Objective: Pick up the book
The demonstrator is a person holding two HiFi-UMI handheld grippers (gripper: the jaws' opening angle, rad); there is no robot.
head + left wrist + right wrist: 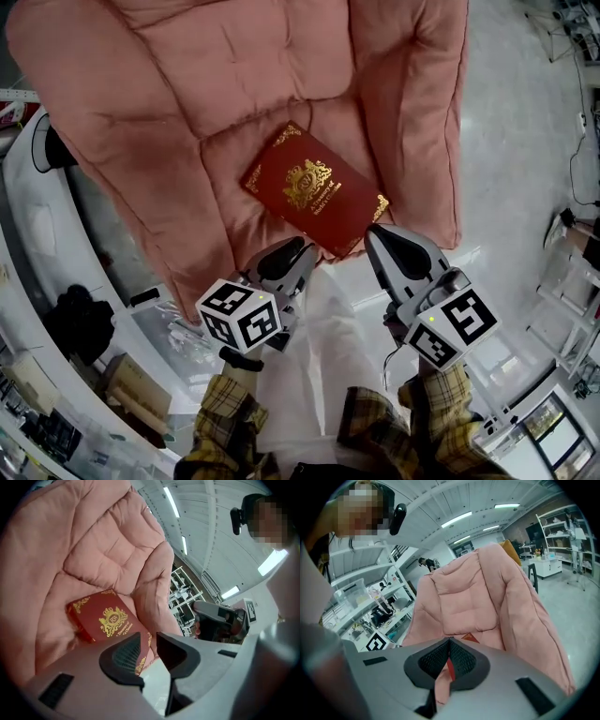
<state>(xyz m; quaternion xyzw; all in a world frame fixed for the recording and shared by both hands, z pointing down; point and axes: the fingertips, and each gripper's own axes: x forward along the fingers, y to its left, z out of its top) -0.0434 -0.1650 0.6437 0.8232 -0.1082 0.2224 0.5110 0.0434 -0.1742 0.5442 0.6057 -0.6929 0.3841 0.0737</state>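
The only writing I can read is on the book (pixel 314 192): under a gold crest, a slanted gold line begins "Treasury of", and the rest is too small for me to make out. The cover is deep red, with gold scrollwork at the corners and the crest in the middle. It is closed and lies flat, cover up, on the seat of a pink padded armchair (pixel 187 112). It is turned cornerwise, and its nearest corner sits at the front lip of the seat.

My left tongs (pixel 149 637) stand a little apart with nothing clamped between them. Through the narrow gap I see the book's near corner and the pale floor (pixel 506 141). From the head view they sit just short of that corner. My right tongs (pixel 449 640) are together at the tips and hold nothing, and a sliver of red shows behind them. In the head view they sit close by the book's right-hand edge.

Each tool carries a cube of black-and-white squares (pixel 239 314), and plaid sleeves (pixel 225 412) show behind them
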